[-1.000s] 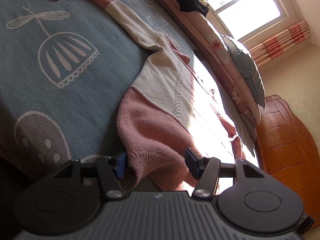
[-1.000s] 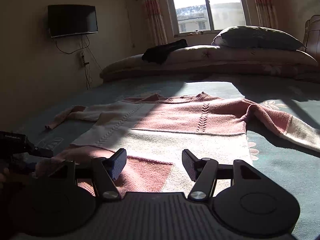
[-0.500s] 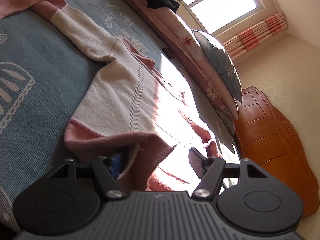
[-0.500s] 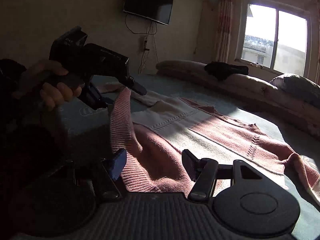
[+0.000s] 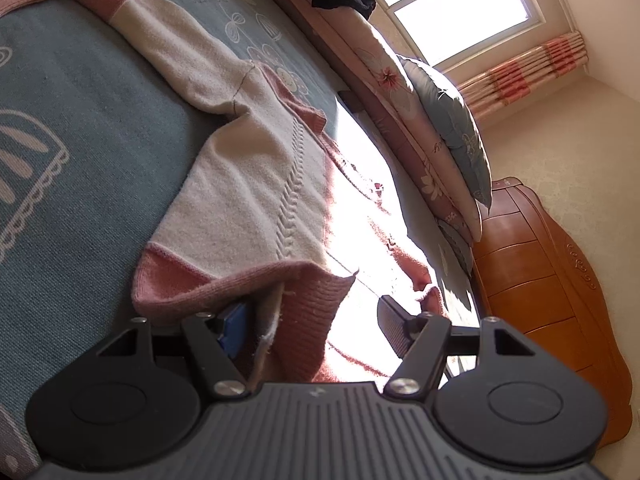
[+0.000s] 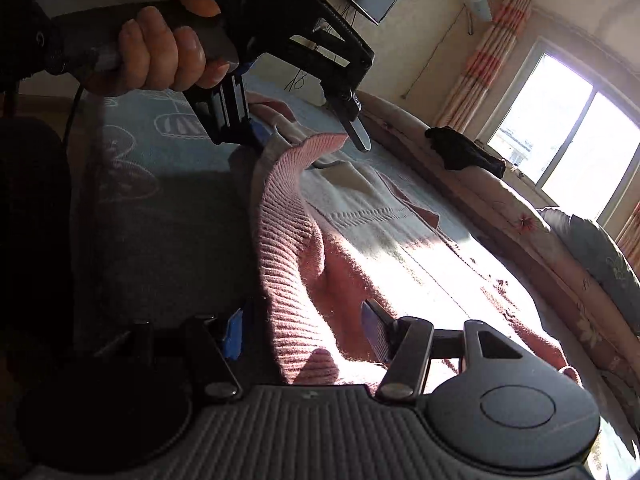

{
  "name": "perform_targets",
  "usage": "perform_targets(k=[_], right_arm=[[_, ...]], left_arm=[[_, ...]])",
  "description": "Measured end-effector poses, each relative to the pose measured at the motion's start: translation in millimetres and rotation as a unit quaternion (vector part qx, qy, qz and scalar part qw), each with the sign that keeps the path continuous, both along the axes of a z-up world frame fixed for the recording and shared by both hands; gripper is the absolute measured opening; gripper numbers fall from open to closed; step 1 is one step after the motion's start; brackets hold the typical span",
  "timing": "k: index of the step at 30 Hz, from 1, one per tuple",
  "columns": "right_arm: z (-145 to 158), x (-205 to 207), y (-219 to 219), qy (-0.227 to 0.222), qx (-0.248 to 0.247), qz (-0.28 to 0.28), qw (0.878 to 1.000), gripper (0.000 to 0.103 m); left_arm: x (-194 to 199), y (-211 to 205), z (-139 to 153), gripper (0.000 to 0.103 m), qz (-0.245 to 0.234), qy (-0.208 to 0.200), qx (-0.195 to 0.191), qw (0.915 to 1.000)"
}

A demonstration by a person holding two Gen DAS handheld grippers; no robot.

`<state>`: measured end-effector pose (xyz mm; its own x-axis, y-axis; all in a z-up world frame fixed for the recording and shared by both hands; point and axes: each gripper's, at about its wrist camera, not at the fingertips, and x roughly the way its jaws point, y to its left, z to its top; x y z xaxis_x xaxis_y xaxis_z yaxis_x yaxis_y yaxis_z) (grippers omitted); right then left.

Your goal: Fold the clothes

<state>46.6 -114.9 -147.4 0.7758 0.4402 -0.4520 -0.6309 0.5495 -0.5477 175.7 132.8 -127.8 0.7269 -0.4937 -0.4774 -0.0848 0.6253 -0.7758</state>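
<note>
A pink and cream knit sweater (image 5: 248, 192) lies spread on the blue bed cover (image 5: 80, 80). Its pink ribbed hem is lifted off the bed. In the left wrist view my left gripper (image 5: 312, 328) stands open, with the hem corner hanging against its blue left pad (image 5: 234, 328). The right wrist view shows the hem (image 6: 288, 264) running as a raised band from my right gripper (image 6: 304, 334) up to the left gripper (image 6: 308, 140), which a hand (image 6: 160, 52) holds. The right gripper's jaws are wide apart with the hem lying between them.
A rolled floral quilt and a pillow (image 5: 452, 120) line the bed's far side, with a black garment (image 6: 460, 152) on top. A wooden headboard (image 5: 540, 260) stands at the right. Strong sunlight from the window (image 6: 568, 120) falls across the sweater.
The hem has come up off the bed between the two grippers. The left gripper has risen and now fills the upper left of the right wrist view.
</note>
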Motion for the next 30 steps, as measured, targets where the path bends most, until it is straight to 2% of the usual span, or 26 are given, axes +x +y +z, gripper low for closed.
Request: perform_targets(k=[1, 2, 3, 4, 5, 6, 9, 10, 11, 14, 17, 22, 27, 30], right_arm=[[-2.0, -1.4, 4.1, -0.014, -0.012, -0.005, 1.0, 0.06], [-4.0, -2.9, 8.2, -0.028, -0.023, -0.01, 0.999, 0.051], [-5.9, -4.7, 11.3, -0.041, -0.037, -0.014, 0.998, 0.034], [-8.0, -7.1, 12.0, -0.051, -0.055, -0.017, 0.997, 0.027], [-8.8, -9.3, 11.9, -0.055, -0.068, -0.018, 0.996, 0.015], [-7.1, -10.8, 10.1, -0.048, -0.068, -0.017, 0.996, 0.008], [5.7, -13.9, -0.2, -0.011, -0.04, -0.005, 0.999, 0.007], [11.1, -14.8, -4.4, -0.001, -0.027, 0.0, 1.0, 0.007], [16.4, -15.9, -8.7, 0.007, -0.016, 0.007, 1.0, 0.007], [32.3, -16.7, -22.3, 0.031, 0.026, 0.017, 0.999, 0.007], [41.8, -16.4, -34.2, 0.059, 0.053, 0.026, 0.997, 0.007], [39.4, -26.5, -37.7, 0.094, 0.038, 0.052, 0.993, 0.007], [26.4, -40.9, -31.7, 0.128, -0.01, 0.091, 0.988, 0.011], [30.8, -48.7, -35.4, 0.143, 0.004, 0.12, 0.982, 0.013]], left_arm=[[-0.2, 1.0, 0.4, 0.067, -0.001, -0.001, 0.0, 1.0], [-0.5, 2.0, 0.6, 0.067, -0.001, -0.002, 0.0, 1.0], [-0.9, 3.0, 0.4, 0.067, -0.001, -0.002, -0.001, 1.0], [-1.6, 3.9, 0.2, 0.067, -0.001, -0.002, 0.0, 1.0], [-2.4, 4.7, 0.0, 0.067, -0.002, -0.002, 0.001, 1.0], [-3.5, 5.1, 0.2, 0.067, -0.004, -0.002, 0.004, 1.0], [-10.1, 2.7, 4.0, 0.058, -0.01, 0.0, 0.036, 0.9993], [-13.7, 0.2, 6.9, 0.035, -0.01, 0.003, 0.061, 0.9981], [-17.9, -1.5, 9.6, 0.022, -0.01, 0.005, 0.081, 0.9967], [-33.7, -0.8, 15.3, 0.009, -0.008, 0.007, 0.101, 0.9948], [-54.0, 3.9, 21.6, 0.008, 0.002, 0.01, 0.103, 0.9946], [-85.8, 11.9, 26.7, 0.008, 0.02, 0.02, 0.111, 0.9934], [-103.9, 23.6, 15.2, 0.008, 0.032, 0.071, 0.134, 0.988], [-112.3, 32.3, 11.3, 0.008, 0.042, 0.091, 0.136, 0.9857]])
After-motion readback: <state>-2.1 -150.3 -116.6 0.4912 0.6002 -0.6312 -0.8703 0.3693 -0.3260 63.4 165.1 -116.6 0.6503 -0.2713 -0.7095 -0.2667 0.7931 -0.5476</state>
